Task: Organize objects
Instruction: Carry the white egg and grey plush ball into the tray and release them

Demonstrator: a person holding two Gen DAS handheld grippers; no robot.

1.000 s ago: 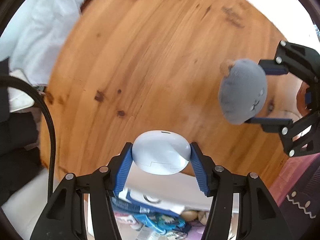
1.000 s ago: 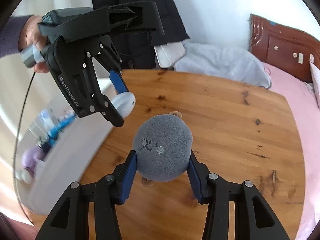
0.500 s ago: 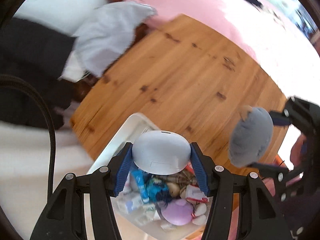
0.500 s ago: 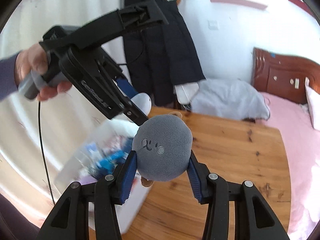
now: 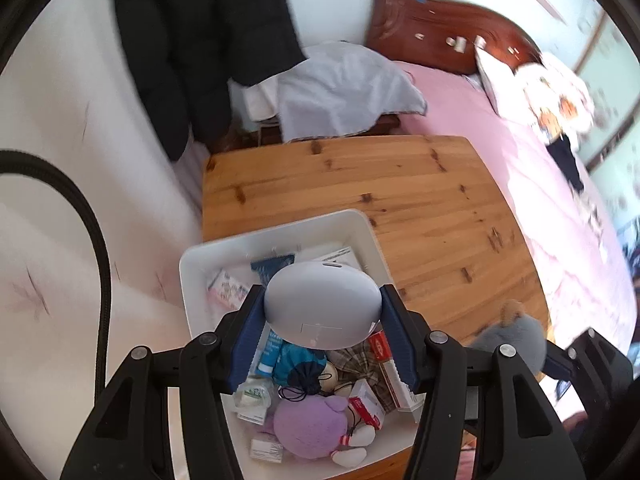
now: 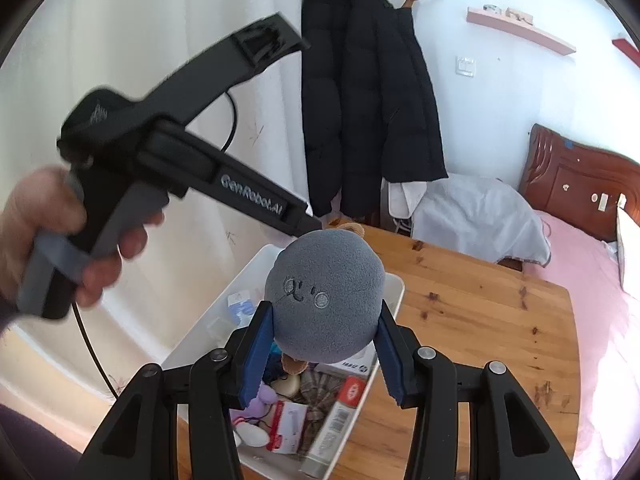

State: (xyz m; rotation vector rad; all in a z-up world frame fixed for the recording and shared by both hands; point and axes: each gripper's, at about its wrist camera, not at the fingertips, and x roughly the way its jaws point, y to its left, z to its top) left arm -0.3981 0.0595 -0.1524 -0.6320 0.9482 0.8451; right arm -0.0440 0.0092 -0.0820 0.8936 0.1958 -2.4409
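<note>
Both grippers had swung from the bare wooden tabletop (image 5: 420, 208) to above the white plastic bin (image 5: 192, 280). Left gripper (image 5: 322, 330) clamped the pale oval case (image 5: 322, 306); right gripper (image 6: 324, 346) squeezed the grey plush ball (image 6: 326, 296). Releasing low, probably over open gaps, seemed best.

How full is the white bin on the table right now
Fairly full. The white bin holds a purple plush, small boxes, packets and a tube heaped at its near end; only its far end shows bare floor.

A wooden table (image 5: 420, 200) carries a white bin (image 5: 192, 276) near its edge.
</note>
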